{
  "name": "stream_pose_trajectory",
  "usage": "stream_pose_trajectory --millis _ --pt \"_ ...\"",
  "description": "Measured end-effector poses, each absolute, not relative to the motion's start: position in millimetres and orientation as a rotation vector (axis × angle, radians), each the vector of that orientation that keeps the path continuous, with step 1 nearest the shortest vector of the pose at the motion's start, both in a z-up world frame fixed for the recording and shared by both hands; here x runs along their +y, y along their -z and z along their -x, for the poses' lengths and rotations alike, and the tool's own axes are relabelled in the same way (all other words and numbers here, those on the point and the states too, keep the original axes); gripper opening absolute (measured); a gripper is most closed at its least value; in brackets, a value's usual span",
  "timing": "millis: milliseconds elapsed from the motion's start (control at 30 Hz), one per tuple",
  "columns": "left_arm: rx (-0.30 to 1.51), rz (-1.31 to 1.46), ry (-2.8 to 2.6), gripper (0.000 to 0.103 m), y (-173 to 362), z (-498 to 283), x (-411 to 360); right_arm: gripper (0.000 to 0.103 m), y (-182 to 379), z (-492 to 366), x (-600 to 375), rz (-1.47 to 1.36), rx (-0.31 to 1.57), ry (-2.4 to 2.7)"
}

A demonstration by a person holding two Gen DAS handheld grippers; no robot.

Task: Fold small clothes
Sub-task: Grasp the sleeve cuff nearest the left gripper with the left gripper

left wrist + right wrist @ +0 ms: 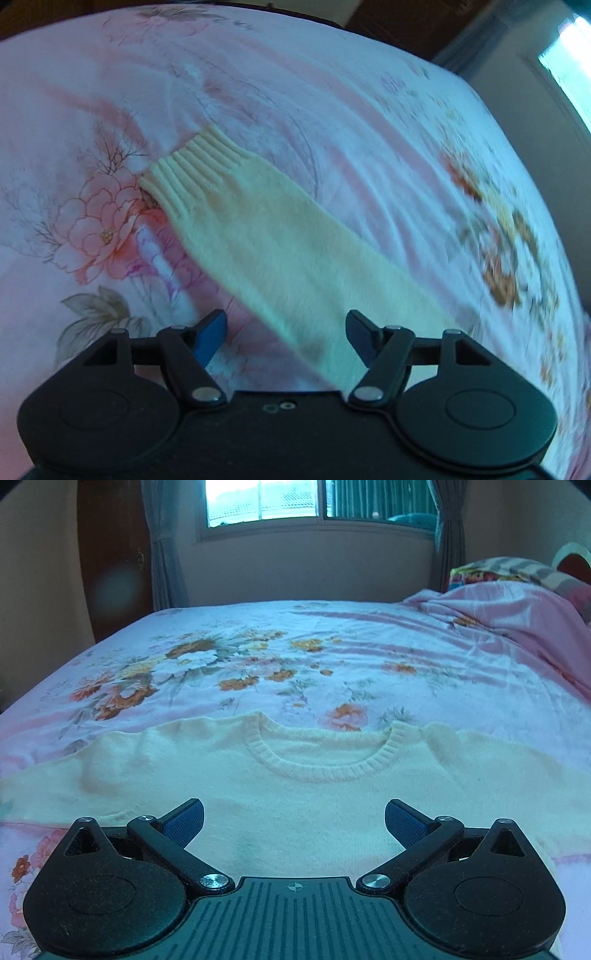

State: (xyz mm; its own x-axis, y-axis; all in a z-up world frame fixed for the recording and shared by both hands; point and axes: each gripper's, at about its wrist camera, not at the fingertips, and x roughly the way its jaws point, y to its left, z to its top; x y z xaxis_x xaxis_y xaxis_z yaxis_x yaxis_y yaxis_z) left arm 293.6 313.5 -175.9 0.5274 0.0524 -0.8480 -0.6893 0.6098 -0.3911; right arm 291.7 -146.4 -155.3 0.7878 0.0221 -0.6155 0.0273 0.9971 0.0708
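Two grippers, both with jaws apart and nothing between them, so I'm at the reach-in before the first fold. My cream sweater lies flat, front up, on the floral bedsheet, neckline toward the window. My left gripper hangs over the sweater's sleeve, short of its ribbed cuff; that view is smeared, so contact is probably not made. My right gripper hovers above the sweater's chest. Next I'd pinch the sleeve and carry it across the body.

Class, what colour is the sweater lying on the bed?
Cream, a pale yellowish white; the sweater shows best in the right wrist view.
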Motion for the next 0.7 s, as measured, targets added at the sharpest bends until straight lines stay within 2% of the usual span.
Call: stream_pose_trajectory --millis 67,100,200,533,567,633,667,700 --pt "0.892 0.842 -0.518 0.064 177.0 -295.6 316.9 0.103 157.6 -293.8 -147.2 -0.075 0.673 0.014" --pt "0.889 0.849 -0.525 0.055 176.6 -297.0 317.9 0.103 158.5 -295.0 -147.5 -0.072 0.678 0.019" --pt "0.894 0.862 -0.521 0.042 174.7 -300.0 320.6 0.103 160.8 -298.9 -150.3 -0.067 0.693 0.031" --pt "0.892 0.902 -0.509 0.04 178.0 -294.3 325.6 0.103 161.1 -301.0 -150.9 -0.086 0.701 0.017" --pt "0.885 0.918 -0.504 0.037 178.5 -292.4 326.7 0.103 161.1 -300.9 -151.0 -0.084 0.7 0.017" --pt "0.867 0.987 -0.471 0.021 180.7 -286.9 329.8 0.103 161.1 -301.5 -150.5 -0.086 0.7 0.013" --pt "0.859 1.025 -0.44 0.005 182.5 -284.7 330.5 0.103 160.8 -301.2 -150.7 -0.086 0.699 0.012" --pt "0.859 1.046 -0.42 0.002 184.2 -284.7 329.4 0.103 160.4 -301.1 -150.7 -0.087 0.699 0.012"
